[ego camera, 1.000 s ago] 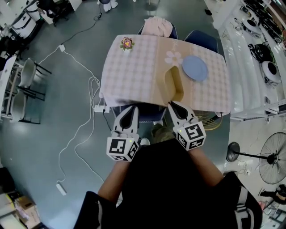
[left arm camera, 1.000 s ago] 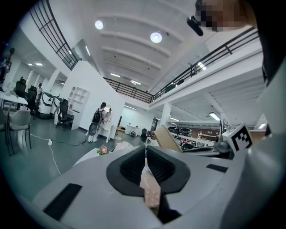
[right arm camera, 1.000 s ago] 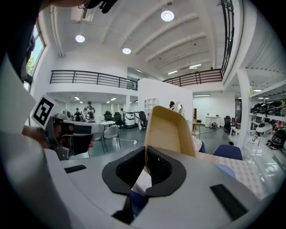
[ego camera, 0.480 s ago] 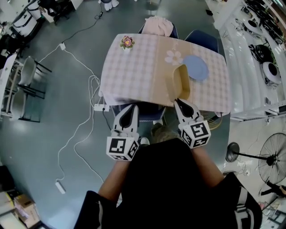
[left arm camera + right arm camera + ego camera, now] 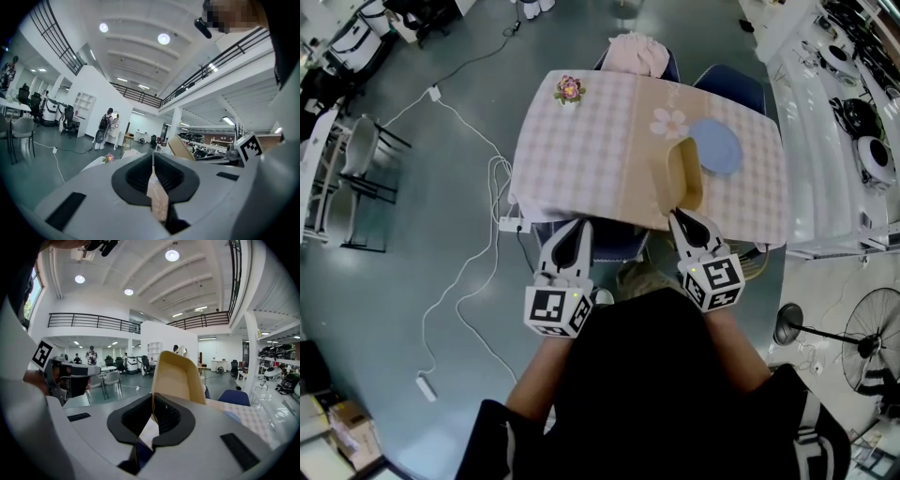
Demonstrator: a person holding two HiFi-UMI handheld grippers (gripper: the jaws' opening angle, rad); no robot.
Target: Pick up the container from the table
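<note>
- The right gripper reaches forward from the person's body over the near edge of the table, right of its middle, pointing slightly downward. Its marker cube is close to the person's chest.
- Its jaws are pressed together on the thin near wall of the container.
- The left gripper is held almost level, with its tip at the near edge, left of middle and well apart from the container.
- Its jaws are closed to a slit. A strip of pale patterned cloth shows in the slit, but whether it is pinched cannot be told.
- The table wears a pink checked cloth with a tan band down the middle.
- A blue plate lies towards the far right corner and a small flower sits near the far left corner.
- Two chairs stand at the far edge, one of them with a pink bundle on it.
- The room is a large hall with a grey floor. A white cable trails left of the table and a fan stands to the right.
- The container is an oblong, tan-yellow open tray with rounded ends and a thin rim.
- It is over the tan band at the near edge, its far end just beside the plate.
- In the right gripper view it rises above the jaws with its hollow inside showing.
</note>
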